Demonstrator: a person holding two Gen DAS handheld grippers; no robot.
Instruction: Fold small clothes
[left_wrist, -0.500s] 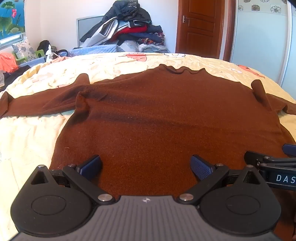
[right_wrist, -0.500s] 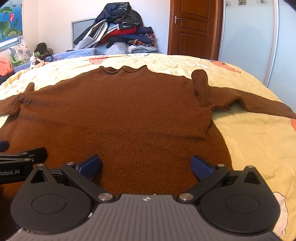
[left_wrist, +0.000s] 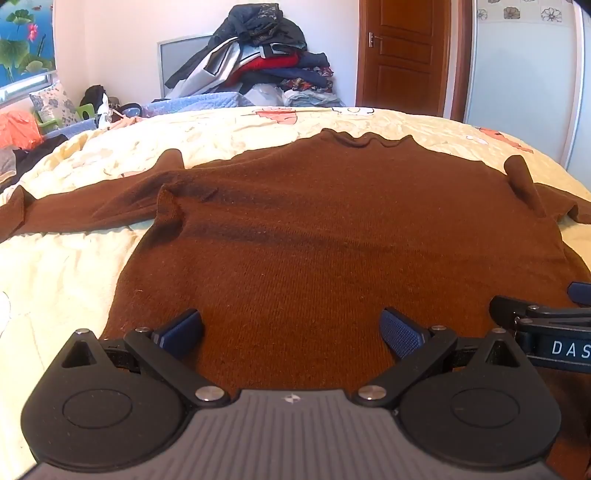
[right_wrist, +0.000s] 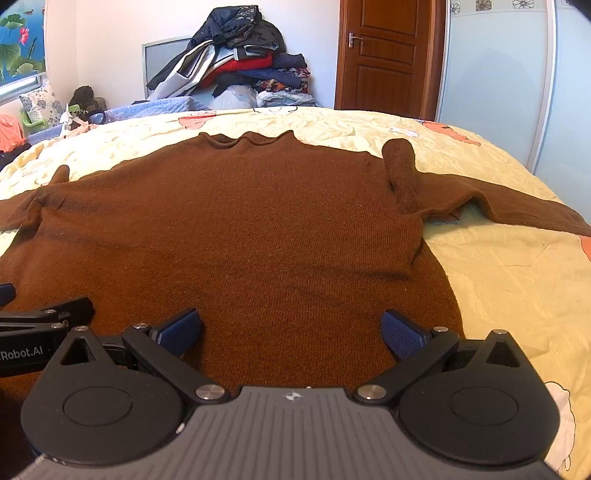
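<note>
Brown sweater (left_wrist: 332, 240) flat on bed (left_wrist: 74, 280), sleeves spread. Left gripper (left_wrist: 291, 330) and right gripper (right_wrist: 291, 330) wide open, empty, over hem. Pinch hem corners evenly; lift together.

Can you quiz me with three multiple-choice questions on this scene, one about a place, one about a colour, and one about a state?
1. Where does the sweater lie?
A. on the bed
B. on a chair
C. on the floor

2. What colour is the sweater?
A. red
B. brown
C. grey

3. How do the two grippers stand?
A. both open
B. both shut
C. one shut on a sleeve

Answers:
1 A: the brown sweater is spread flat on the yellow bedspread.
2 B: its knit is brown all over.
3 A: the left gripper and right gripper each show fingers wide apart, holding nothing.
</note>
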